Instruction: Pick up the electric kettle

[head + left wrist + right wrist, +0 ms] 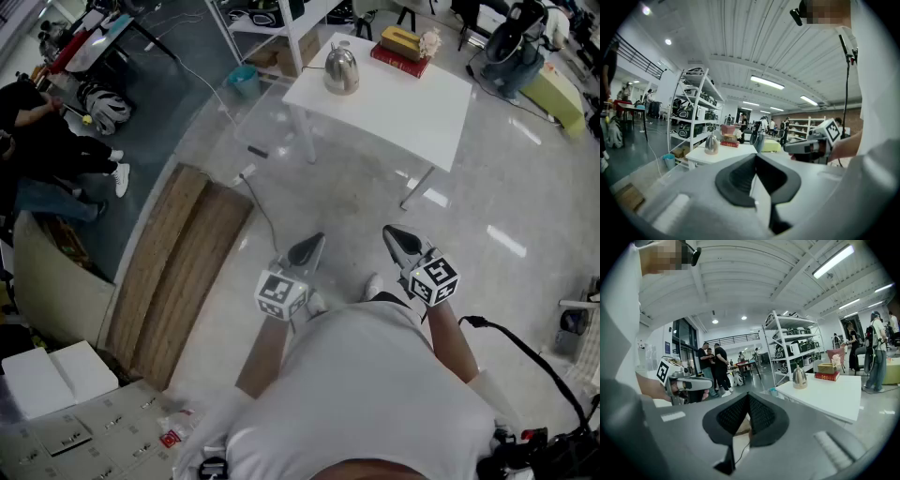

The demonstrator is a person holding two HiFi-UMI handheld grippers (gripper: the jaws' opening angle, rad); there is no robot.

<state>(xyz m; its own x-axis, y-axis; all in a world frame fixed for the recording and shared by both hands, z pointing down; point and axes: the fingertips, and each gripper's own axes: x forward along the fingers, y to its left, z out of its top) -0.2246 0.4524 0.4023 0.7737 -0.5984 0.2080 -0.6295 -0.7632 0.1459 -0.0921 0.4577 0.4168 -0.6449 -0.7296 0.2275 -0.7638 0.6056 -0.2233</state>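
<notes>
Sitting on white table (403, 108): rounded steel kettle (341, 70); left gripper (309, 249), right gripper (400, 242) clenched.

Shiny metal kettle (341, 70), matt white table (405, 105), glossy floor (356, 199), seemingly wooden boards (178, 264)

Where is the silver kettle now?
In the head view, the silver metal kettle stands on the white table, near its left edge, beside the red book.

kettle (341, 69) upright on white table (427, 117) | left hand-held gripper (316, 241), right hand-held gripper (390, 233) well apart from it
</notes>
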